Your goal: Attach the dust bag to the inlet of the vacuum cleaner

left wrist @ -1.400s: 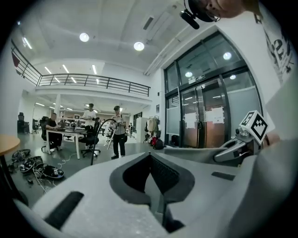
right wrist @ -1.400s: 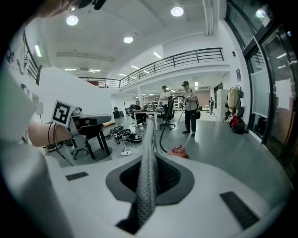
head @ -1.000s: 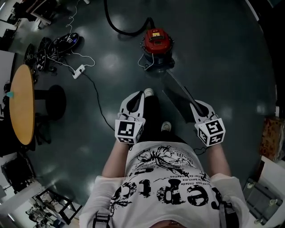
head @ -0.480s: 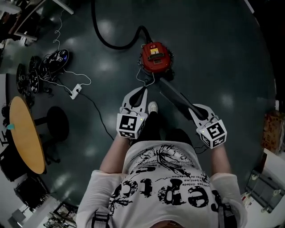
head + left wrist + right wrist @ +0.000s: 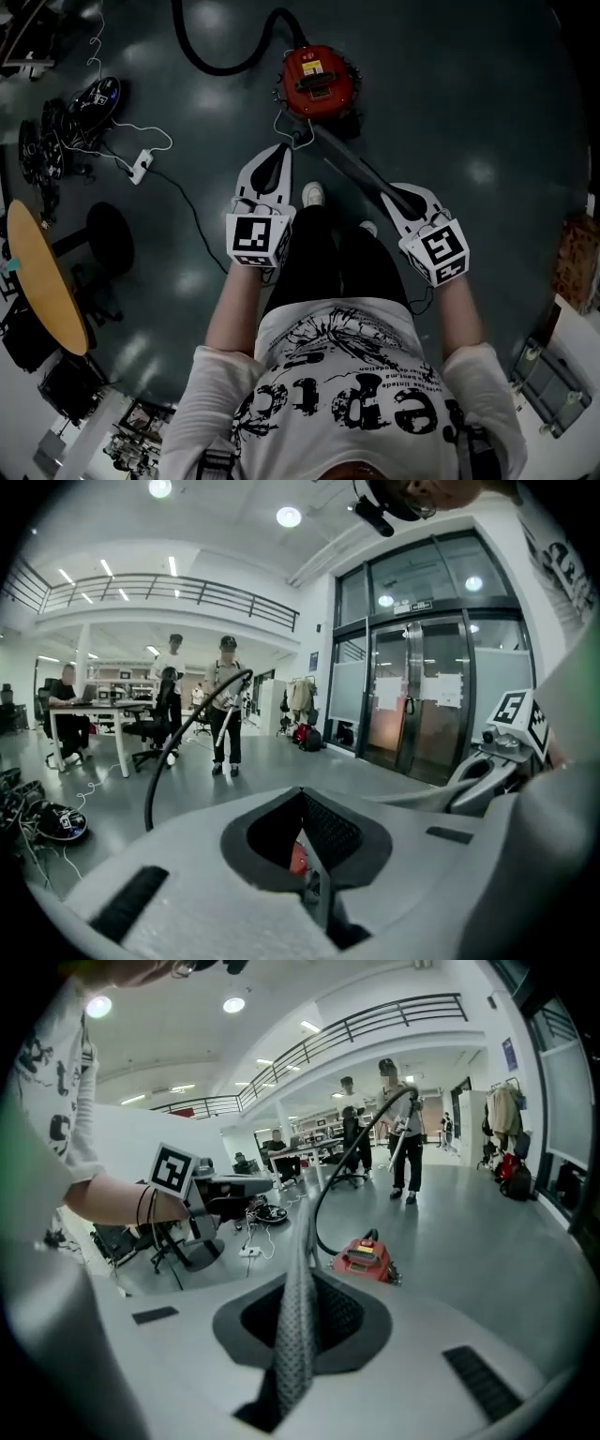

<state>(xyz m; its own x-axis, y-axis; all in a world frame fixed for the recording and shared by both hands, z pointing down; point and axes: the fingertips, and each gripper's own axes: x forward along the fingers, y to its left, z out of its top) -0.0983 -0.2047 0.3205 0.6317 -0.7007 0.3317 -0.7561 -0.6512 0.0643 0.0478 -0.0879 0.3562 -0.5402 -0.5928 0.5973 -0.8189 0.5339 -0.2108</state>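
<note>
The red vacuum cleaner point(image 5: 317, 84) stands on the dark floor ahead of the person's feet, with its black hose point(image 5: 225, 66) curving off to the left. My right gripper point(image 5: 400, 195) is shut on the dust bag point(image 5: 352, 167), a flat grey mesh sheet that reaches from the jaws towards the vacuum. In the right gripper view the dust bag point(image 5: 298, 1316) shows edge-on between the jaws, and the vacuum cleaner point(image 5: 366, 1258) lies beyond it. My left gripper point(image 5: 277, 152) is shut and holds nothing, pointing at the vacuum. A sliver of the vacuum cleaner point(image 5: 297, 857) shows red past its closed jaws.
A white power strip point(image 5: 141, 164) with its cable and a heap of cables point(image 5: 84, 103) lie at the left. A round wooden table point(image 5: 42, 281) stands at the left edge. Two people point(image 5: 403, 1138) stand far behind the vacuum. Glass doors point(image 5: 422, 696) are to the right.
Both grippers have moved forward and down towards the vacuum cleaner, which now lies closer to them. The dust bag has stayed in the right gripper's grip.
</note>
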